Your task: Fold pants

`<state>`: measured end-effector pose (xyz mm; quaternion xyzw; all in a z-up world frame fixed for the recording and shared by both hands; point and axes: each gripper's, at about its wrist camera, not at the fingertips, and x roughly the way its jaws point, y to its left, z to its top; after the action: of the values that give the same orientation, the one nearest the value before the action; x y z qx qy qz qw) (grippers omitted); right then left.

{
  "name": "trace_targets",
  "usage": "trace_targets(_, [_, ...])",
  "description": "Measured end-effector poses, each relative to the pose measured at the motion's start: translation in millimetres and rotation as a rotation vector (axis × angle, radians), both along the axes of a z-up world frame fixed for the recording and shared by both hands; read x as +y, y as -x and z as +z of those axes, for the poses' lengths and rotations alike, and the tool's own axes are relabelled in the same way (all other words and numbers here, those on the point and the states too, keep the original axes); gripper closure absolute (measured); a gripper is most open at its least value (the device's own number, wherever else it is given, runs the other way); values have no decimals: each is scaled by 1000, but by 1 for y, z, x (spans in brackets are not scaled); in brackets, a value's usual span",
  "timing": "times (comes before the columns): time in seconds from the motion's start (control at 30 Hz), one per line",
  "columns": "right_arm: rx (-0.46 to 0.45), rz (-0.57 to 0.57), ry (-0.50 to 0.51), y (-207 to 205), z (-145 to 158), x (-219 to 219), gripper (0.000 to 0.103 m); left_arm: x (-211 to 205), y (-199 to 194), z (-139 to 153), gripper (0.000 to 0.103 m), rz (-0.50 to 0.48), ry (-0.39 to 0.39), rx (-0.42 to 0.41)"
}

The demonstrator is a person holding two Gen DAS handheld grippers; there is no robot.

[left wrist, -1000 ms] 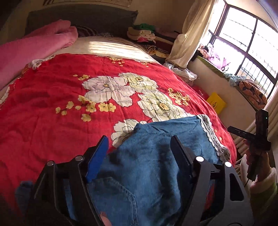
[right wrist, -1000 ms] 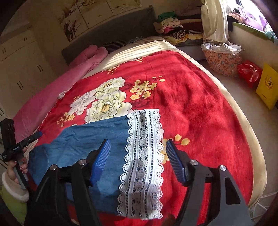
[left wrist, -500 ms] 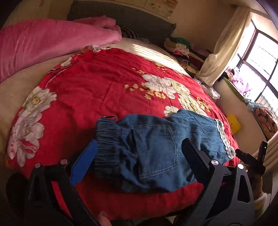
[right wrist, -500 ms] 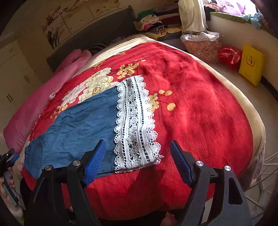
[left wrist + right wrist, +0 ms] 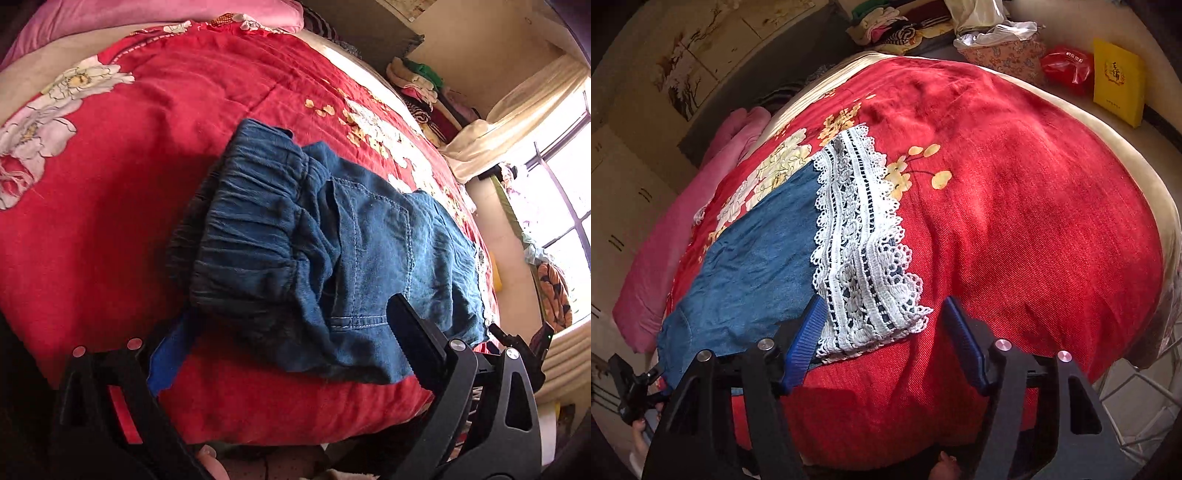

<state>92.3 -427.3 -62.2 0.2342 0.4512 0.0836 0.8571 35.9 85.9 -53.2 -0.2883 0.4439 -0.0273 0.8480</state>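
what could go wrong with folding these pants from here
1. The pants lie close to the near edge of the red bedspread; a pull toward the person could likely drag them off.
2. The waistband is bunched, so folding now may lock in wrinkles.
3. The lace hem is openwork; the open right gripper, poised at its corner, might snag it. The left gripper is also open, gripping nothing.

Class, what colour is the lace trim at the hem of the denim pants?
White lace trim on the blue denim pants; it shows best in the right wrist view.
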Motion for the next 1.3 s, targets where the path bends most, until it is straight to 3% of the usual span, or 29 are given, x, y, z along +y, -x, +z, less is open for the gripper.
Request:
trace_targets(0.03, [-2,-3,-5,0,0,-1,49,-3,-3,-2,31,1,-4,-2])
trace_targets(0.07, [-3,-9,-10,0,0,-2,53,-6,-7,-2,56,-2,0,-1])
trace_targets(0.17, [-12,-11,-14,1,2,-3,63,-3,-15,0,81,8,31,-17])
trace_targets(0.2, [-14,-9,-7,1,4,-3,64,0,-16,0,83,14,50,-22])
trace_targets(0.37, [-57,-47,12,7,13,-6,64,7,-16,13,85,11,63,-60])
trace_targets(0.57, [-37,23,-7,5,6,5,64,11,-18,30,86,9,-20,-123])
trace_targets(0.7, [1,19,-25,-1,-9,9,64,15,-18,14,86,6,-8,-92])
trace_targets(0.73, [-2,23,-20,0,-9,10,65,17,-17,10,86,8,8,-81])
trace_targets(0.8, [-16,62,-15,2,-3,14,80,21,-14,7,86,10,29,-78])
trace_targets(0.87, [-60,87,39,8,10,14,83,23,-14,12,86,7,26,-87])
trace_targets(0.97, [-90,97,152,16,21,16,83,21,-14,19,86,-5,-8,-110])
trace_targets(1.03, [-62,116,203,16,10,21,84,20,-16,12,86,-12,-19,-95])
trace_targets(1.13, [-54,114,210,19,-10,25,83,26,-18,-5,83,-2,19,-65])
trace_targets(1.3, [-58,94,165,21,-7,19,75,29,-18,-10,77,-6,31,-76])
